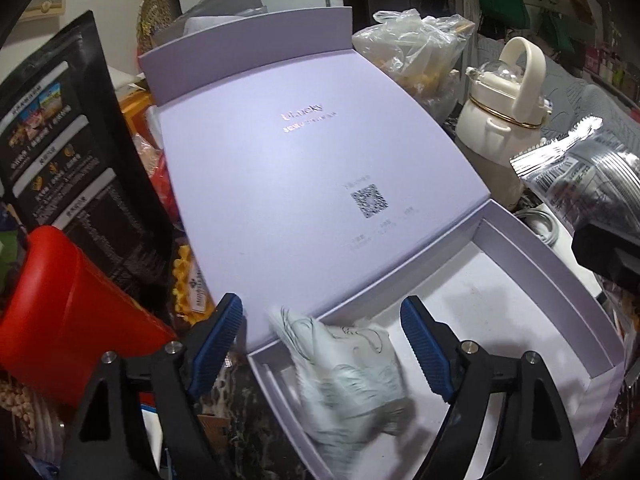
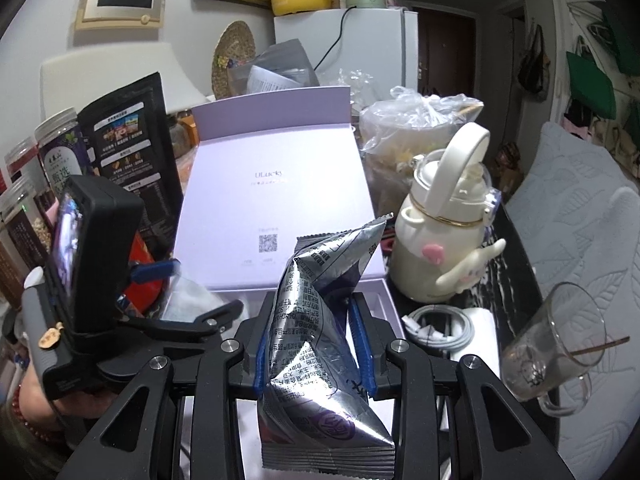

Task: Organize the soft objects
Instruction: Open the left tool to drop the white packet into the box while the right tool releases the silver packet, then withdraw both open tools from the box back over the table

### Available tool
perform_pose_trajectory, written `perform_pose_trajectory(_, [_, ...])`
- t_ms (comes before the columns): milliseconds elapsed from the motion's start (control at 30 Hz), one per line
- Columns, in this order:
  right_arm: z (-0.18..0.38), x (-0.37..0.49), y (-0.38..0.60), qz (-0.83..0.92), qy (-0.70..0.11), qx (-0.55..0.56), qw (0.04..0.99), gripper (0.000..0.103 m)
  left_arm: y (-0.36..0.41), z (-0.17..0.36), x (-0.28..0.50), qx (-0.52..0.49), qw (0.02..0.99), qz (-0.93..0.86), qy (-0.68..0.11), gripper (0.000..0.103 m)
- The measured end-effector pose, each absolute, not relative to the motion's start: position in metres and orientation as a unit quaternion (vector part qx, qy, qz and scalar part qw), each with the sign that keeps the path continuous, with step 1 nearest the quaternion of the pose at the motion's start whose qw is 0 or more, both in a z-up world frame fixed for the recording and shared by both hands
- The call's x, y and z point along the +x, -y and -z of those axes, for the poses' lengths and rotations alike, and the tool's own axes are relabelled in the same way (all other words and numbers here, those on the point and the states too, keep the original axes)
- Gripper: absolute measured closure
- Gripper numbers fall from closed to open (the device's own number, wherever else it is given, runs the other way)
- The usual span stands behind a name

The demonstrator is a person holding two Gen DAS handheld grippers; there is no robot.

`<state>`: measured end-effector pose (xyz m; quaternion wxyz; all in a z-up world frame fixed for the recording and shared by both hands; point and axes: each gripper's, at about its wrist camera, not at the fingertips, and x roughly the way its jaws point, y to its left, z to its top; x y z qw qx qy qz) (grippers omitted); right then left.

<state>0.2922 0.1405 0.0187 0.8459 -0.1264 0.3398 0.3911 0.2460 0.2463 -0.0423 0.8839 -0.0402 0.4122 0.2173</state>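
With its jaws spread clear of the pale cloth (image 1: 352, 372) lying in the box tray (image 1: 532, 300), the left gripper (image 1: 324, 348) should lift straight out. The right gripper (image 2: 316, 344), clamped on the foil packet (image 2: 320, 340), wants lowering in beside it, not on top.

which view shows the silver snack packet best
The right wrist view: the silver snack packet fills the centre, clamped in the right gripper. The left wrist view shows only part of it at the right edge.

Dark marble tabletop (image 1: 236, 408) — lilac box (image 1: 304, 184), bottle (image 1: 500, 120)

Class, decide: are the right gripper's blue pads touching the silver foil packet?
Touching. The right wrist view shows the right gripper with both pads pressed against the silver foil packet.
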Motion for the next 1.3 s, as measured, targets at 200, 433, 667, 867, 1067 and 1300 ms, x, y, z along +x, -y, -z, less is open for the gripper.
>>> perform_pose_trajectory(200, [-0.01, 0.304, -0.151, -0.387, -0.352, -0.131, 0.842, 0.068, -0.249, 0.034, 0.24, -0.028, 0.883, -0.243, -0.402, 0.021])
perform_pose_trajectory(433, [0.001, 0.312, -0.159, -0.39, -0.375, -0.121, 0.832, 0.066, -0.247, 0.027, 0.234, -0.024, 0.888, -0.247, -0.388, 0.021])
perform_pose_trajectory(667, [0.004, 0.315, -0.154, -0.371, -0.383, -0.128, 0.836, 0.052, -0.238, 0.025, 0.233, -0.012, 0.891, -0.24, -0.386, 0.021])
perform_pose_trajectory(867, [0.001, 0.312, -0.148, -0.363, -0.386, -0.134, 0.838, 0.052, -0.236, 0.015, 0.227, -0.023, 0.896, -0.23, -0.378, 0.021])
perform_pose_trajectory(1067, [-0.014, 0.301, -0.142, -0.359, -0.374, -0.136, 0.844, 0.052, -0.228, -0.001, 0.216, -0.02, 0.905, -0.226, -0.36, 0.021])
perform_pose_trajectory(1300, [-0.043, 0.281, -0.133, -0.36, -0.35, -0.131, 0.855, 0.052, -0.222, -0.031, 0.197, -0.018, 0.912, -0.23, -0.34, 0.021])
